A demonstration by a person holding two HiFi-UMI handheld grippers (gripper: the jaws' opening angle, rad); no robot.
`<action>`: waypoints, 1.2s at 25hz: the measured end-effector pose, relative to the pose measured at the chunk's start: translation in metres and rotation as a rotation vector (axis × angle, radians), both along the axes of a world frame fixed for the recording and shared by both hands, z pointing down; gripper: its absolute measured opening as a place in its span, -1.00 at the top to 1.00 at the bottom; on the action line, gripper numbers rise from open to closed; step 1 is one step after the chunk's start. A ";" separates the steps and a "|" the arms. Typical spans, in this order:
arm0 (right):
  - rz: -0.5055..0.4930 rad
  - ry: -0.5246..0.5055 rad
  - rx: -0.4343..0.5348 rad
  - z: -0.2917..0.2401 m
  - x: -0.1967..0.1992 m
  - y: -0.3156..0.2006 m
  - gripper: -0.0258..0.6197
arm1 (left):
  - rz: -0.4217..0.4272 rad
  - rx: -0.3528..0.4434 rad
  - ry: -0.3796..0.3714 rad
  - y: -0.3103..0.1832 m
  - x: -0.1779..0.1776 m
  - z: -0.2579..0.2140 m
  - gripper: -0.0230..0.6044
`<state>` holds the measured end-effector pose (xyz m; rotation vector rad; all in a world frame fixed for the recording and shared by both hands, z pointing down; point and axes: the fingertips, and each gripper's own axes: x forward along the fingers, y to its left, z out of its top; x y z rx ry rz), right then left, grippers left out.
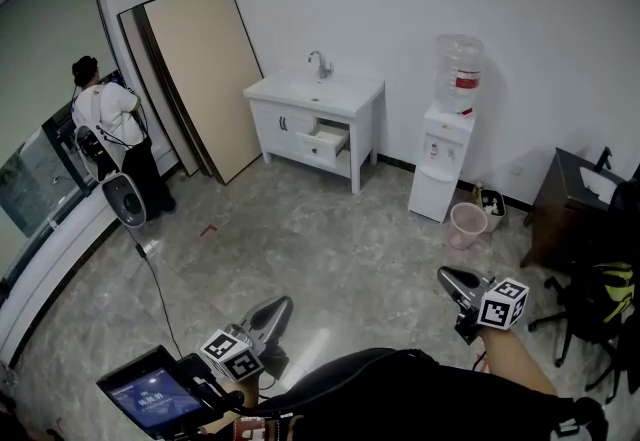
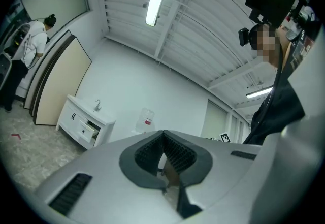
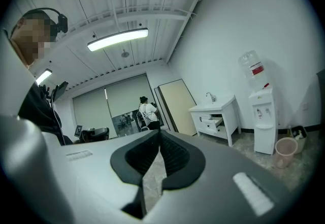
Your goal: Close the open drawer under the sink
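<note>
A white sink cabinet [image 1: 315, 119] stands against the far wall, several steps away across the floor. Its right-hand drawer [image 1: 322, 141] is pulled out; the drawer [image 2: 90, 131] also shows small in the left gripper view, and the drawer [image 3: 216, 123] in the right gripper view. My left gripper [image 1: 275, 309] is low at the bottom left, pointing level toward the cabinet, jaws shut with nothing in them. My right gripper [image 1: 448, 278] is at the bottom right, also shut and empty. The ribbed pads meet at the tips of the left gripper [image 2: 163, 134] and of the right gripper [image 3: 158, 134].
A water dispenser [image 1: 445, 154] and a pink bin [image 1: 467, 225] stand right of the cabinet. Large boards [image 1: 195, 79] lean on the wall to its left. A person [image 1: 110, 129] stands by the window, with a round black device [image 1: 125, 199] nearby. A dark desk [image 1: 575, 194] is at right.
</note>
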<state>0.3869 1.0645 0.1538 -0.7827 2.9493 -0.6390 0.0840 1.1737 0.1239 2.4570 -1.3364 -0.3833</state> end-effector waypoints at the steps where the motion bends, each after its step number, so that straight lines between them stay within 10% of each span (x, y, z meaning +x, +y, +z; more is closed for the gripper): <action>1: -0.005 0.004 -0.003 0.002 -0.006 -0.005 0.91 | -0.005 -0.001 0.003 -0.006 -0.006 0.001 0.93; 12: -0.063 -0.014 -0.037 0.020 -0.010 -0.118 0.91 | -0.057 -0.009 -0.015 -0.097 -0.004 0.018 0.93; 30: -0.151 -0.042 0.000 0.014 0.069 -0.324 0.91 | -0.155 0.001 0.010 -0.271 0.093 0.008 0.93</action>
